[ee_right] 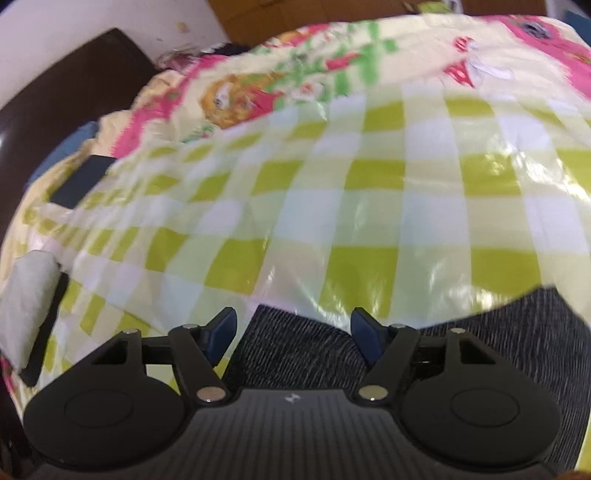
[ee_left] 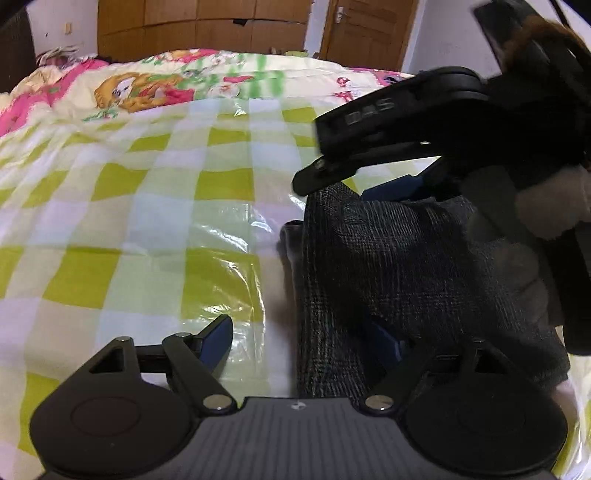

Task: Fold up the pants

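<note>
The dark grey pants lie bunched at lower right of the left wrist view, on the bed's checked plastic sheet. The left hand-held gripper and the right hand-held gripper both stand apart, gripping nothing. The slick sheet could let folds slide. A wooden wardrobe stands behind.
</note>
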Tool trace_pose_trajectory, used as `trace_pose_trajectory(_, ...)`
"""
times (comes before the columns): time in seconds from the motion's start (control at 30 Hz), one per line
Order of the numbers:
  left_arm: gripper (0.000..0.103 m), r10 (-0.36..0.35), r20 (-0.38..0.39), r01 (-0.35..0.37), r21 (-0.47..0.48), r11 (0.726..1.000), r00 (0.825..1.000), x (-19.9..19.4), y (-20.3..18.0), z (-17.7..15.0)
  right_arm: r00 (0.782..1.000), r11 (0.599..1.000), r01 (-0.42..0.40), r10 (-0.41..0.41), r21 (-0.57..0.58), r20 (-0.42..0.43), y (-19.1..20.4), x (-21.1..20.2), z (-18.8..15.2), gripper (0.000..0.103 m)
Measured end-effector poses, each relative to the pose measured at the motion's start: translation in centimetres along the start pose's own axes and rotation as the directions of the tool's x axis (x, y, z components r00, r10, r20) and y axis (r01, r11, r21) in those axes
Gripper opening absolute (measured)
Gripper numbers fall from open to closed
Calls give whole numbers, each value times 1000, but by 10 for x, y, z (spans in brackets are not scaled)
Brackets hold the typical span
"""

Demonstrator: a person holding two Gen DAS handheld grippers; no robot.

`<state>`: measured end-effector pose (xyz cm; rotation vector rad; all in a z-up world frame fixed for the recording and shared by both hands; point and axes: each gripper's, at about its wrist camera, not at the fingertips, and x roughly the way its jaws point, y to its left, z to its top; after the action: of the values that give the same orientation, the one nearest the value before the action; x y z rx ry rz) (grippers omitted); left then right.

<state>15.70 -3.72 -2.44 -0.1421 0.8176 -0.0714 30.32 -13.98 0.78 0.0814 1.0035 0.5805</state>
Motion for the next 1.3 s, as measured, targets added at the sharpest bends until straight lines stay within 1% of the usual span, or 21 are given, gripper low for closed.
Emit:
trace_pose_trajectory(0.07,68,-25,10,24,31,999,1000,-5,-5,-3,998,998,58,-58,-30,14,14,-7,-9,70)
trace_pose_trajectory(0.13,58,-53,10,52,39,998,999,-9,-10,-6,996,996,85,-83,-41,32,21,-14,-13,71)
trace_pose_trajectory(0.23,55,-47,27,45,65,997,999,-14,-16,-8,984,984,169,-166,-50,61,34,-22,-19,71)
trace_pose_trajectory(0.37,55,-55,39,54,38,998,998,-19,-8,-12,980,978,199,-198,-67,23,56,-15,-23,71)
trace_pose_trajectory(0.43,58,-44,57,41,56,998,997,-22,-6,-14,972,967,235,-234,-99,14,64,-10,-20,71)
trace_pose_trajectory(0.5,59,-37,59,33,79,996,998,-20,-7,-16,962,959,270,-273,-82,-25,61,1,-17,70)
trace_pose_trajectory(0.57,58,-43,75,35,102,994,996,-18,-10,-17,956,957,290,-290,-23,-49,50,7,-16,63)
trace_pose_trajectory(0.6,55,-52,81,42,114,993,995,-19,-10,-19,960,961,276,-275,13,-53,45,5,-16,59)
trace_pose_trajectory(0.63,45,-85,75,76,113,991,994,-21,-8,-19,964,964,262,-259,51,-52,40,2,-15,50)
trace_pose_trajectory(0.67,42,-122,64,115,97,989,991,-23,-5,-20,971,967,237,-233,93,-53,36,-3,-15,43)
trace_pose_trajectory(0.7,41,-138,59,132,85,988,989,-25,-3,-19,979,969,201,-195,141,-53,32,-8,-16,25)
trace_pose_trajectory(0.73,40,-151,54,147,78,986,987,-25,0,-18,984,969,176,-169,171,-52,30,-12,-17,11)
trace_pose_trajectory(0.83,35,-182,40,181,40,983,982,-28,6,-18,986,971,167,-163,174,-39,38,-17,-18,11)
trace_pose_trajectory(0.87,32,-200,40,199,30,980,979,-31,8,-17,986,974,167,-164,154,-36,44,-18,-17,11)
trace_pose_trajectory(1.0,30,-238,42,238,8,971,970,-42,5,-20,991,987,132,-129,89,-40,68,-14,-17,7)
trace_pose_trajectory(1.07,30,-225,43,224,28,974,973,-44,2,-21,993,993,109,-106,49,-47,80,-8,-20,1)
trace_pose_trajectory(1.13,33,-209,21,208,35,978,978,-39,4,-26,991,993,119,-120,-13,-67,90,2,-25,1)
trace_pose_trajectory(1.17,35,-199,11,199,36,979,980,-36,5,-28,990,993,118,-118,-8,-78,88,7,-27,2)
trace_pose_trajectory(1.2,35,-199,11,198,36,980,980,-36,5,-28,993,996,84,-83,13,-83,85,7,-27,3)
trace_pose_trajectory(1.23,35,-202,16,202,34,979,979,-38,5,-28,998,999,41,-39,35,-55,81,1,-27,3)
trace_pose_trajectory(1.3,35,-203,24,202,40,979,979,-43,4,-25,1000,999,7,-8,46,28,75,-23,-25,7)
